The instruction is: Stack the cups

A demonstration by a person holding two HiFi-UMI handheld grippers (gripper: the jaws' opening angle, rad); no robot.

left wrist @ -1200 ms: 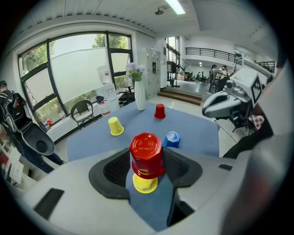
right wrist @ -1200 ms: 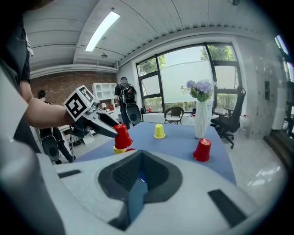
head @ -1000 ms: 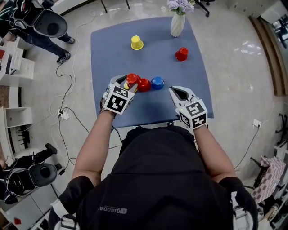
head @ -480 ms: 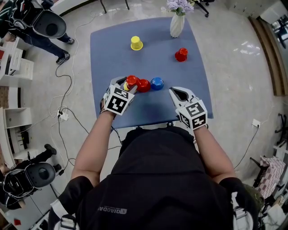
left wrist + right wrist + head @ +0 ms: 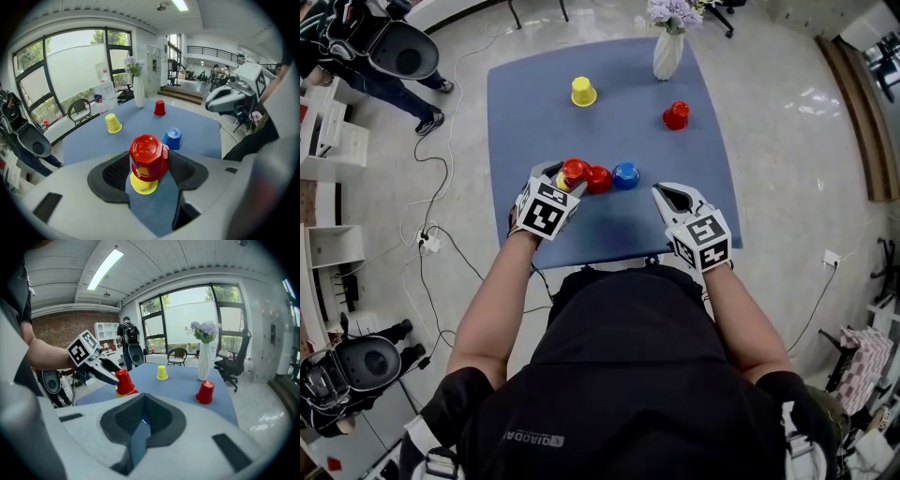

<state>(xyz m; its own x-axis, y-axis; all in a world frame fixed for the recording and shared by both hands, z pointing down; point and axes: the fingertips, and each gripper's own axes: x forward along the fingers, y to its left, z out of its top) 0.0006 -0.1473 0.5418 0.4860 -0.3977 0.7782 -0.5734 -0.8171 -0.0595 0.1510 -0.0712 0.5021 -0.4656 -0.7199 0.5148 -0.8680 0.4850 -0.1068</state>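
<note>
Near the table's (image 5: 609, 230) near-left edge, the left gripper (image 5: 150, 158) straddles a two-cup stack. A red cup (image 5: 148, 149) sits mouth-down over a yellow cup (image 5: 143, 183), whose rim peeks out below. The jaws have just been opening and stand wide, with the stack between them and the left pad clear of the red wall. My reading is that the cup has been let go, and the claw is spread so it can back off without dragging the stack.

The right gripper (image 5: 143, 404) hangs at the near right, jaws together on nothing, probably idle until it is needed.

Just right of the stack stand a second red cup (image 5: 599, 178) and a blue cup (image 5: 625, 174) in a close row, likely gathered for stacking. A far yellow cup (image 5: 583, 91) and a far red cup (image 5: 676, 115) stand well apart, nearer the vase (image 5: 667, 52).

The red cup's long axis runs vertical, closed base up and mouth down, matching the yellow one beneath. I can make out no lean.
</note>
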